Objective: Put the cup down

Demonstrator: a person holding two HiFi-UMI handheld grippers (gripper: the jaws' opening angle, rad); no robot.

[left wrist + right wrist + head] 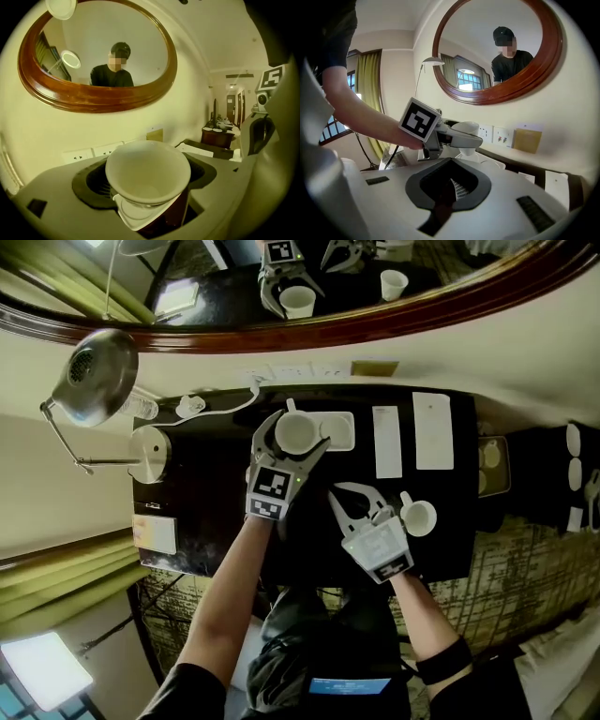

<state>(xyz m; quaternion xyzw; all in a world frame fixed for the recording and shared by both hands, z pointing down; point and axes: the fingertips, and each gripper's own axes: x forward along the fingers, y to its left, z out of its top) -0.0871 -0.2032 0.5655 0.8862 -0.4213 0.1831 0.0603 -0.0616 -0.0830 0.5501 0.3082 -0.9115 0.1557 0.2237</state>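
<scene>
Left gripper view: white cup (pixel 147 176) clamped in left hand-held gripper (pixel 298 433), seemingly above a tray (pixel 343 433).

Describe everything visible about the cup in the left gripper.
The cup is plain white, glossy like ceramic, with a wide round rim tapering to a narrower base. It is empty and upright. The left gripper clamps its sides and holds it over a white tray on the dark tabletop; whether it touches the tray cannot be told.
</scene>
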